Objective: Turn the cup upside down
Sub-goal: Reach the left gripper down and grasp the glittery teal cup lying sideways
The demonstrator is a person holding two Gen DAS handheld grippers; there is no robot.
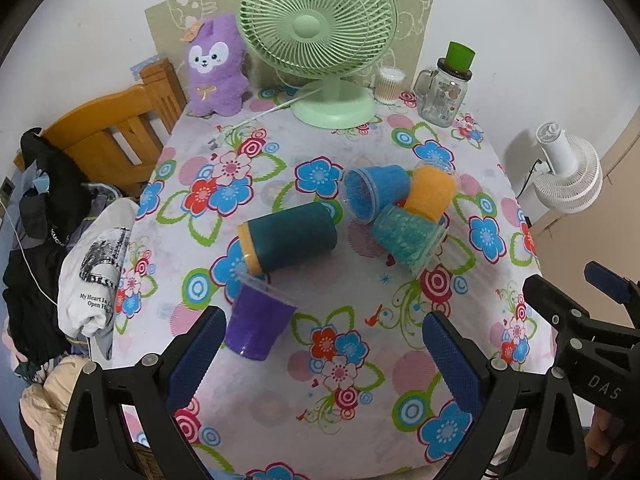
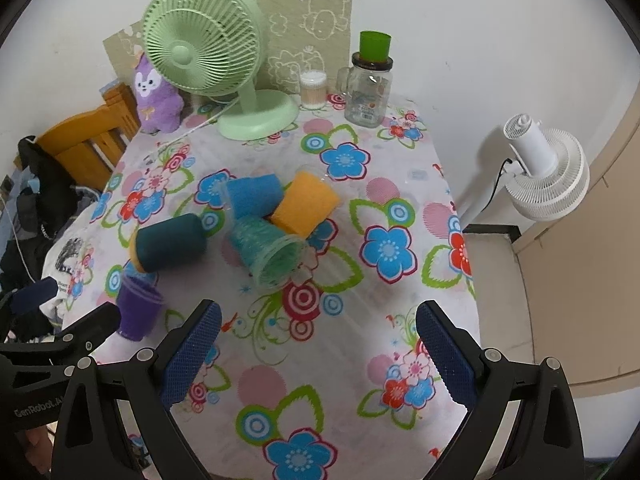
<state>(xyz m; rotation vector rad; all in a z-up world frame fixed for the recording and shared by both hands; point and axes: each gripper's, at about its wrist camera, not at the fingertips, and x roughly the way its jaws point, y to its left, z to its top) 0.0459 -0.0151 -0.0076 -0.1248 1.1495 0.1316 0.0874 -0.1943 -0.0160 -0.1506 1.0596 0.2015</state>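
Observation:
Several cups lie on the flowered tablecloth (image 1: 352, 360). A purple cup (image 1: 256, 322) stands tilted, mouth up, just ahead of my left gripper's left finger; it also shows in the right wrist view (image 2: 138, 308). A dark teal cup with a yellow rim (image 1: 288, 238) (image 2: 168, 244) lies on its side. A blue cup (image 1: 374, 192) (image 2: 252, 196), an orange cup (image 1: 430, 194) (image 2: 306, 208) and a green cup (image 1: 408, 236) (image 2: 268, 252) lie in a heap. My left gripper (image 1: 324, 352) is open and empty. My right gripper (image 2: 318, 350) is open and empty.
A green desk fan (image 1: 320, 40), a purple plush toy (image 1: 216, 66), a cotton-swab tub (image 1: 390, 84) and a glass jar with a green cup on top (image 1: 444, 88) stand at the back. A wooden chair (image 1: 116, 140) with clothes is left; a white fan (image 1: 568, 168) is right.

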